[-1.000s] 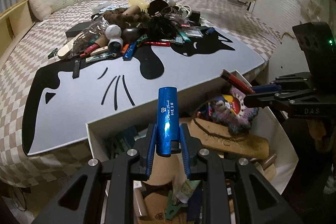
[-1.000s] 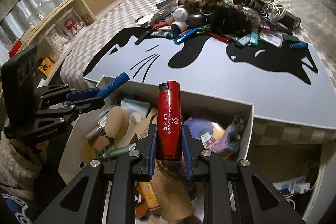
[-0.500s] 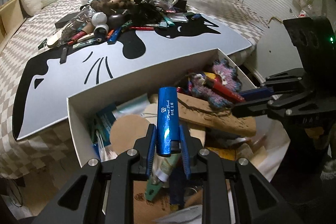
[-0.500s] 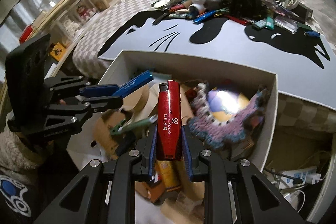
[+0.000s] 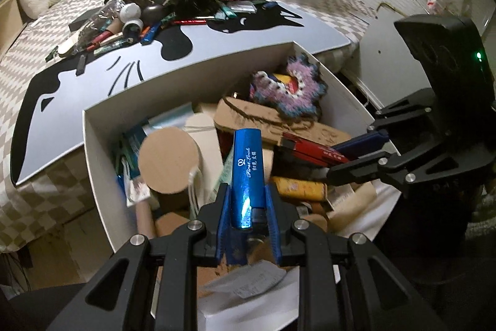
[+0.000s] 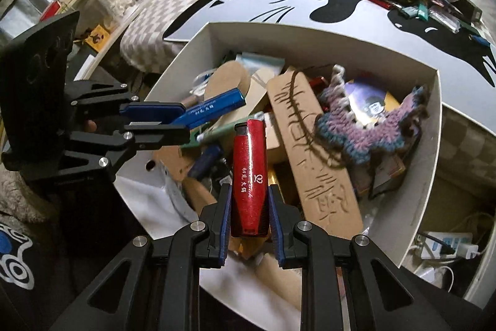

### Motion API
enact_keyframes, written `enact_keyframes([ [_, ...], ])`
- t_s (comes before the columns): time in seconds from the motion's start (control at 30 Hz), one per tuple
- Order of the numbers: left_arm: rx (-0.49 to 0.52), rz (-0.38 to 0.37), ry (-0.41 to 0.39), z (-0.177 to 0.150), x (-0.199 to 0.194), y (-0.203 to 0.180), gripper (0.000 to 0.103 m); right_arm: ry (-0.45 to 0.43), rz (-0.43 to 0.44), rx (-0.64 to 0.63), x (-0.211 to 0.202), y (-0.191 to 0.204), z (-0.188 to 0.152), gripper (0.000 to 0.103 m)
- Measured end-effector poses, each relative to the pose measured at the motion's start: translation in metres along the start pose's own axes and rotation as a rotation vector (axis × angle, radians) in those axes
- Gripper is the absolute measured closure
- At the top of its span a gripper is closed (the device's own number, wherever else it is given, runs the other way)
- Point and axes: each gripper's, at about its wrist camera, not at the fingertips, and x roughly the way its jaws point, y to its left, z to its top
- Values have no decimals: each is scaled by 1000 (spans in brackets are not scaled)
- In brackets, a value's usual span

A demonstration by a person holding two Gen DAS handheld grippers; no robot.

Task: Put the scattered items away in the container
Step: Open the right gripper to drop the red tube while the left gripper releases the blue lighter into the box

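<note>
Over the white container [image 5: 93,145], both tongs hover with a lighter apiece. The container stands against the near edge of a bed and is crowded: a long brown cardboard piece [image 6: 310,151] lies across its middle, a crocheted purple-and-blue mat [image 6: 387,126] at its far right, and a round cardboard disc [image 5: 169,160] at its left. On the bed, a grey mat with a black cat figure [image 5: 217,33] carries the pile of scattered items [image 5: 161,5] at its far side, well apart from the container. The left tongs [image 5: 246,207] are clamped on a blue lighter [image 5: 248,172], which points forward above the disc and the cardboard. The right tongs [image 6: 249,207] are clamped on a red lighter [image 6: 250,172], held above the container's near middle, just left of the cardboard piece.
</note>
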Motion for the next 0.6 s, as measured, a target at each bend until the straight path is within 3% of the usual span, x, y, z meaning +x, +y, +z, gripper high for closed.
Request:
enact_keyframes([
  [0.37, 12, -36, 26, -11, -2, -7, 81, 50, -8, 19, 9, 2, -10, 79],
  [0.6, 9, -40, 35, -14, -3, -7, 81, 31, -9, 40, 4, -1, -9, 79],
])
